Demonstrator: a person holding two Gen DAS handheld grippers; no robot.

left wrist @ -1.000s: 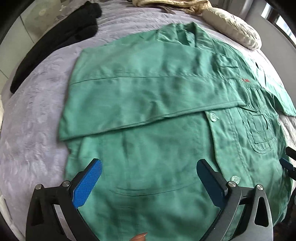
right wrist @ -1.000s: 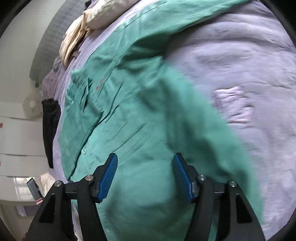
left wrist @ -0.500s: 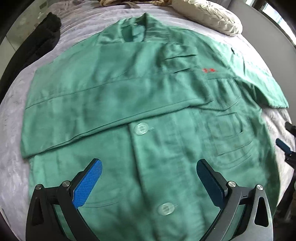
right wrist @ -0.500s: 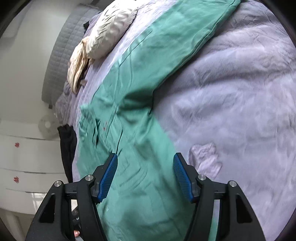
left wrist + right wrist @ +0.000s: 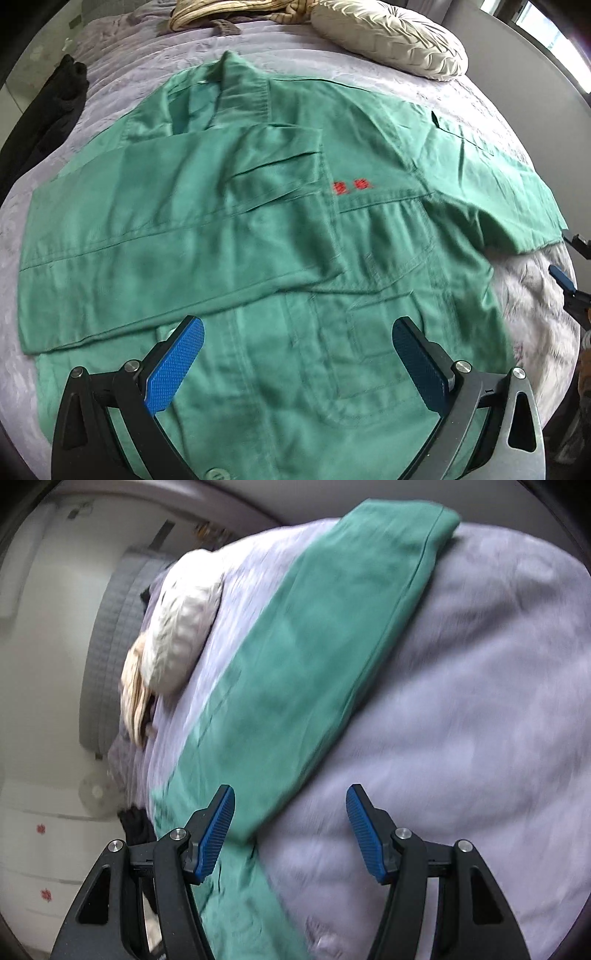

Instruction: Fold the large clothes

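Overhead, both jaws gape above shirt point(image 5: 258, 229)

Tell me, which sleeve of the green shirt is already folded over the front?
The sleeve lying across the chest of the green shirt. The other sleeve sticks out sideways over the bed.

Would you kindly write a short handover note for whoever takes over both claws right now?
Left claw: open, empty, above the lower front of the green shirt.
Right claw: open, empty, above the bedspread beside the outstretched sleeve.
Shirt: lies front up on the bed, collar toward the cream pillow.
Done: one sleeve is folded across the chest.
Left: fold in the outstretched sleeve, probably next for the right claw, then fold the body.
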